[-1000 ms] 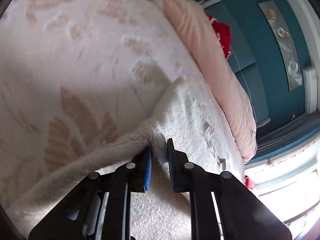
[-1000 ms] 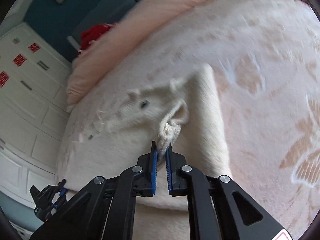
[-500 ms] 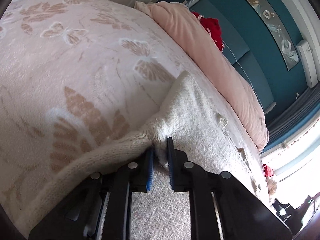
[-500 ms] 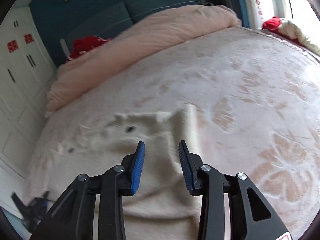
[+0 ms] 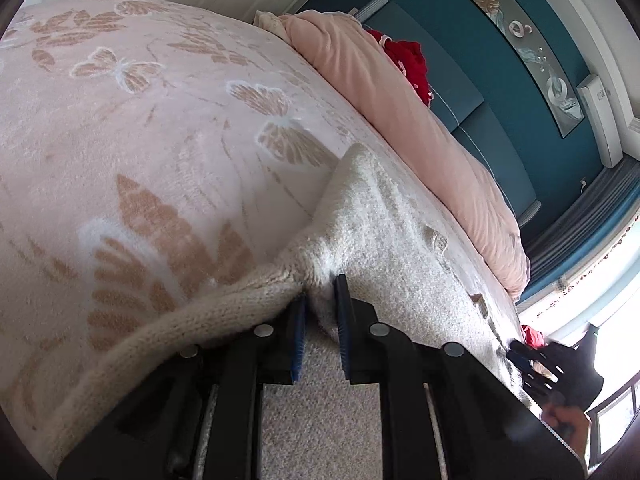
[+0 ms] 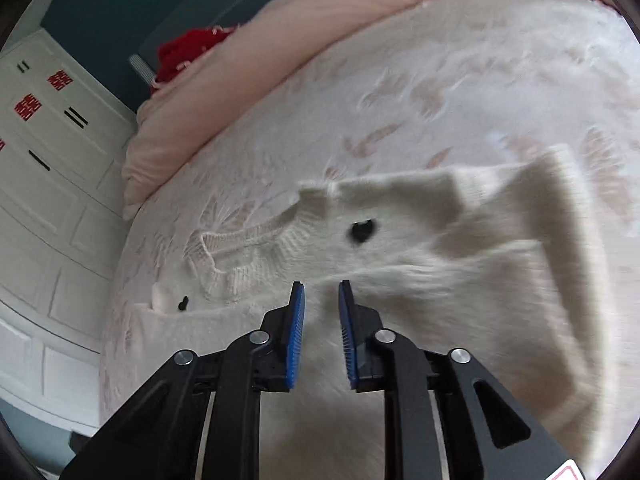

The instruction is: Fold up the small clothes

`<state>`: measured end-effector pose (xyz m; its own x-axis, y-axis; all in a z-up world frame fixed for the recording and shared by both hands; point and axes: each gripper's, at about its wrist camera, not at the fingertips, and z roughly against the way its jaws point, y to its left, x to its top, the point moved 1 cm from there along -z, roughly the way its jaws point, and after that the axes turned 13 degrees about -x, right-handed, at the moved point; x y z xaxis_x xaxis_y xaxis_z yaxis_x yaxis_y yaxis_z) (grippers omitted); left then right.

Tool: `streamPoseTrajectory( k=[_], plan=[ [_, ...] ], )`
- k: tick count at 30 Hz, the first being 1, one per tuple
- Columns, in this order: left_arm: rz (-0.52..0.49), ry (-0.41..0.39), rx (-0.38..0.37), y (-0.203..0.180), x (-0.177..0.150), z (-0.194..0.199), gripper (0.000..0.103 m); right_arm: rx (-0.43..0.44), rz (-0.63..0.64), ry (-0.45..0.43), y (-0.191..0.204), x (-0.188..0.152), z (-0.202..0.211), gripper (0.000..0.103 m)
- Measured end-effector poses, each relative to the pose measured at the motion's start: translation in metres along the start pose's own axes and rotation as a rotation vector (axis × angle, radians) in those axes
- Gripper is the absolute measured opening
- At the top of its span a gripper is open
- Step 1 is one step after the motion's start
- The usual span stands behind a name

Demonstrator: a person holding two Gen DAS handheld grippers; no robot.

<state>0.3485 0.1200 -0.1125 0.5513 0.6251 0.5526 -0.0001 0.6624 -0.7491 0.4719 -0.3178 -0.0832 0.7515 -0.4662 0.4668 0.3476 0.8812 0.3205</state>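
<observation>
A small cream knitted sweater (image 6: 420, 248) lies spread on the pink butterfly-patterned bedspread (image 6: 460, 92), ribbed collar to the left and dark buttons on its front. One sleeve (image 6: 560, 208) is folded over its body on the right. My right gripper (image 6: 321, 300) is open and empty, just above the sweater near the collar. In the left wrist view my left gripper (image 5: 320, 292) is shut on a bunched edge of the sweater (image 5: 380, 232), with a ribbed hem (image 5: 160, 328) trailing off to the left.
A rolled pink duvet (image 6: 320, 28) lies along the head of the bed, with a red garment (image 6: 188, 52) behind it. White cupboards (image 6: 44, 184) stand to the left. The teal wall holds a long picture (image 5: 528, 48). A bright window (image 5: 592, 320) is at the right.
My right gripper let go of the sweater's edge, opened, and moved over the sweater towards the collar. My left gripper has kept its hold and the view has tilted slightly.
</observation>
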Motion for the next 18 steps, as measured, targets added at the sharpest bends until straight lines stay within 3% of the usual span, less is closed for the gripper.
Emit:
streamPoseTrajectory(
  k=[5, 8, 10, 12, 13, 16, 18],
  plan=[
    [-0.003, -0.001, 0.003, -0.001, 0.000, 0.000, 0.014, -0.096, -0.121, -0.075, -0.082, -0.048, 0.052, 0.035],
    [-0.005, 0.000, 0.006, -0.001, 0.001, 0.000, 0.014, -0.035, -0.159, -0.037, -0.105, -0.055, 0.045, 0.035],
    [-0.005, 0.000, 0.005, -0.001, 0.001, 0.000, 0.014, -0.009, -0.163, -0.030, -0.099, -0.045, 0.034, 0.035],
    [-0.005, 0.000, 0.005, -0.002, 0.001, 0.000, 0.014, 0.028, -0.177, -0.017, -0.098, -0.040, 0.029, 0.029],
    [-0.005, -0.001, 0.003, -0.001, 0.001, 0.000, 0.014, 0.026, -0.171, -0.030, -0.093, -0.035, 0.029, 0.006],
    [-0.001, -0.006, -0.007, -0.001, 0.000, 0.000, 0.014, 0.005, -0.173, -0.115, -0.104, -0.033, 0.048, 0.007],
    [-0.004, -0.011, -0.011, 0.001, 0.000, -0.001, 0.014, -0.068, -0.170, -0.088, -0.113, -0.043, 0.032, 0.005]
  ],
)
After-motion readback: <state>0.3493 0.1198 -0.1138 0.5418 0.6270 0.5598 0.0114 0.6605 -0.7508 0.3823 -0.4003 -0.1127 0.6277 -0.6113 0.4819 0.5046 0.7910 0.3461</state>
